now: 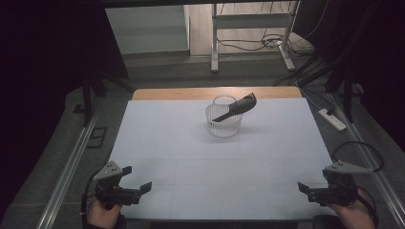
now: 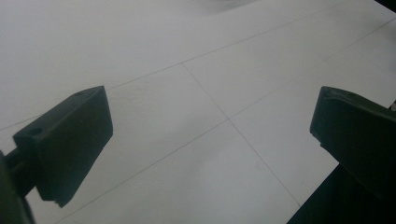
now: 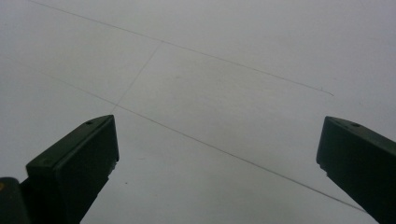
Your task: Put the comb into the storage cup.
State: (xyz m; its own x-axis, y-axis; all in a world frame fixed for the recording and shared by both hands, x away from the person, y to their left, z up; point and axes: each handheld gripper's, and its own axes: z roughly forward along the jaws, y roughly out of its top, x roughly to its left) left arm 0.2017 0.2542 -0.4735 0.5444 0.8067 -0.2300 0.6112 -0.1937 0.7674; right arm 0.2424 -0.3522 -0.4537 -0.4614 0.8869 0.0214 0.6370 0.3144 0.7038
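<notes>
A clear plastic cup (image 1: pixel 223 123) stands at the far middle of the white table top (image 1: pixel 191 157). A dark grey handled tool (image 1: pixel 237 108) leans in it, its upper end sticking out over the right rim. My left gripper (image 1: pixel 136 179) rests at the near left corner, held by a hand, jaws wide apart over bare white surface (image 2: pixel 210 116). At the near right corner my right gripper (image 1: pixel 305 189) is held the same way, open, with nothing between its jaws (image 3: pixel 215 149). Both are far from the cup.
A wooden strip (image 1: pixel 217 92) edges the table's far side. Metal rails (image 1: pixel 67 167) run along both sides. A power strip (image 1: pixel 333 119) and cables lie on the floor at right. A desk frame (image 1: pixel 250 28) stands behind.
</notes>
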